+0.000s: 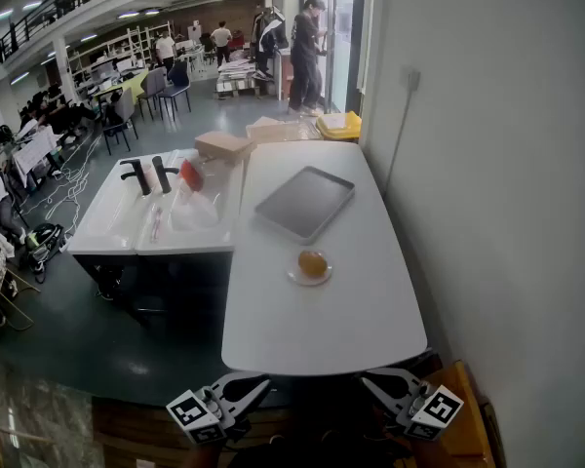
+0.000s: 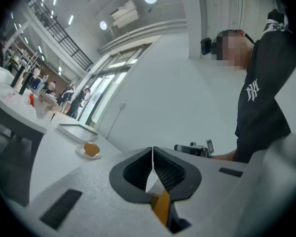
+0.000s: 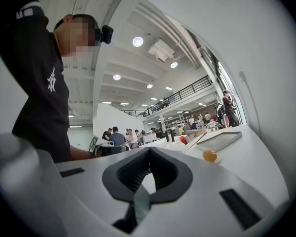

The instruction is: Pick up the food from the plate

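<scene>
Left gripper (image 1: 261, 383) and right gripper (image 1: 368, 379) both clenched empty, well back from the orange food (image 1: 312, 263) on its small plate (image 1: 294, 278).

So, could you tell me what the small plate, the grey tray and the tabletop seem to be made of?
Small plate: pale and glossy, perhaps glass or ceramic; too small to tell. Grey tray: likely matte plastic or metal, dull with a raised rim. Tabletop: smooth white laminate or similar, faintly sheened.
</scene>
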`<move>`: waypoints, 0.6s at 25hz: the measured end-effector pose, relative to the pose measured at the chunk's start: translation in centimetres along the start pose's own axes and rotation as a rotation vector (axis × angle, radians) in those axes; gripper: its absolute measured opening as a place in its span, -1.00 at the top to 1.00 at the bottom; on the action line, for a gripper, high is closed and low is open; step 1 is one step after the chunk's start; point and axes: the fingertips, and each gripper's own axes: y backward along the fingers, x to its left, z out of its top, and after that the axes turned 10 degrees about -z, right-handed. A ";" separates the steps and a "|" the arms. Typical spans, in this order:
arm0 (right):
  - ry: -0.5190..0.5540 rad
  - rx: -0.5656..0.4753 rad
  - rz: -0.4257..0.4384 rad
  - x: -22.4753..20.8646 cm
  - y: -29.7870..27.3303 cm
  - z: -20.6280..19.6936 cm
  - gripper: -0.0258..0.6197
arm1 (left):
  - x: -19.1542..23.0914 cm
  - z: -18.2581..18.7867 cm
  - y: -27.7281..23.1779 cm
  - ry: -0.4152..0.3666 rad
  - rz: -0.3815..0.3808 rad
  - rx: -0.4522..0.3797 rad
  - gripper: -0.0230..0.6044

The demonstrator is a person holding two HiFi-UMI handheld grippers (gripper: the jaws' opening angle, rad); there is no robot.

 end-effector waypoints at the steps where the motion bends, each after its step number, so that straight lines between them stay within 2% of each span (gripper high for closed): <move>1: 0.017 -0.009 0.011 -0.6 -0.6 0.9 0.92 | -0.1 1.2 -1.0 -0.044 -0.027 -0.010 0.91; 3: 0.065 -0.028 0.047 -1.4 -1.9 2.5 0.92 | -0.3 3.2 -3.2 -0.126 -0.083 -0.019 0.91; 5: 0.126 -0.040 0.086 -1.3 -3.1 3.0 0.92 | -0.6 3.5 -5.3 -0.159 -0.119 -0.011 0.91; 8: 0.206 -0.069 0.036 -2.6 -3.6 3.2 0.92 | -0.5 1.6 -7.1 -0.084 -0.138 -0.004 0.91; 10: 0.186 -0.107 0.007 -4.3 -3.1 4.0 0.92 | -0.5 1.0 -7.7 -0.047 -0.150 -0.010 0.91; 12: 0.161 -0.115 0.016 -5.4 -2.8 4.0 0.92 | 0.0 0.6 -8.1 -0.064 -0.111 0.014 0.91; 15: 0.208 -0.050 0.027 -5.8 -3.3 2.5 0.91 | 1.4 0.1 -9.1 -0.096 -0.026 0.057 0.91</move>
